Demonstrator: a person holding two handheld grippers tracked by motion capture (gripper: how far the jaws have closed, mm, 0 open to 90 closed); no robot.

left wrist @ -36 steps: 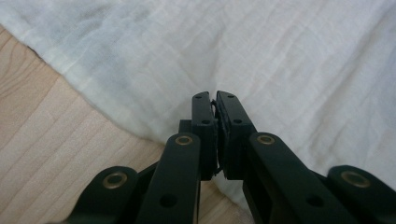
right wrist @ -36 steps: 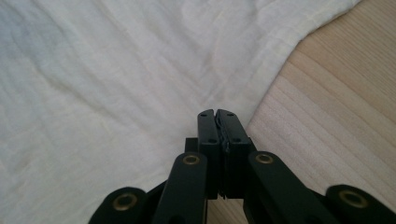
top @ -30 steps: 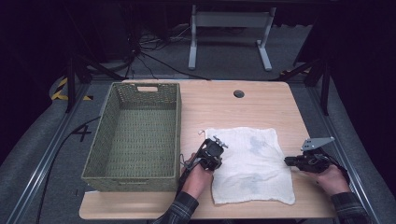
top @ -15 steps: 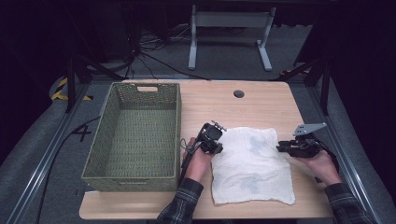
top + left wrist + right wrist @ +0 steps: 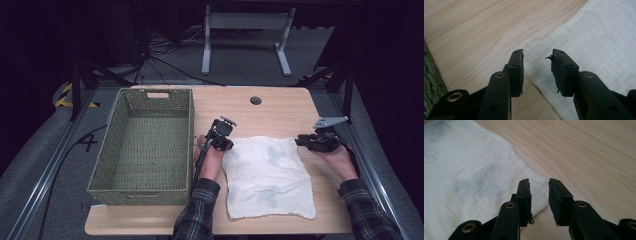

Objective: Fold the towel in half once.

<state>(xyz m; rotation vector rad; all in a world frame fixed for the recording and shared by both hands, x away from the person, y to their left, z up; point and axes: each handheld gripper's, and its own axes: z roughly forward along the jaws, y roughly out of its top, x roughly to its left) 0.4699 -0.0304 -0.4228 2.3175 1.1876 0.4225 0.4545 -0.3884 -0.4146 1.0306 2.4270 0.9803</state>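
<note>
Nearest the person, two plaid flannel sleeves (image 5: pixel 197 212) come in over the front edge of the pale wood-grain table (image 5: pixel 280 107). Between them lies the cloth (image 5: pixel 269 176), a white, soft, slightly crinkly rectangle with faint grey smudges, flat on the wood at the right half of the table.

The left gripper (image 5: pixel 218 138) sits right at the cloth's far-left corner. In the left gripper view its black jaws stand apart with a clear gap, rubbery pads a bit frayed, and the cloth's edge runs under that gap; nothing is pinched. The right gripper (image 5: pixel 316 142) is at the far-right corner, grey three-cornered plate on top. Its jaws are parted too, a narrower gap, hovering over the corner tip with bare wood beside it.

Left of the cloth, touching nothing, is the basket (image 5: pixel 182 122): a long green woven rectangle with cut-out handles.

Farther back there's a round hole (image 5: pixel 255 100) in the tabletop, then grey carpet and a metal stand (image 5: pixel 245 37).

Compared with half a second ago, both grippers have slid forward from the cloth's side edges up to its far corners. The cloth itself hasn't moved.
</note>
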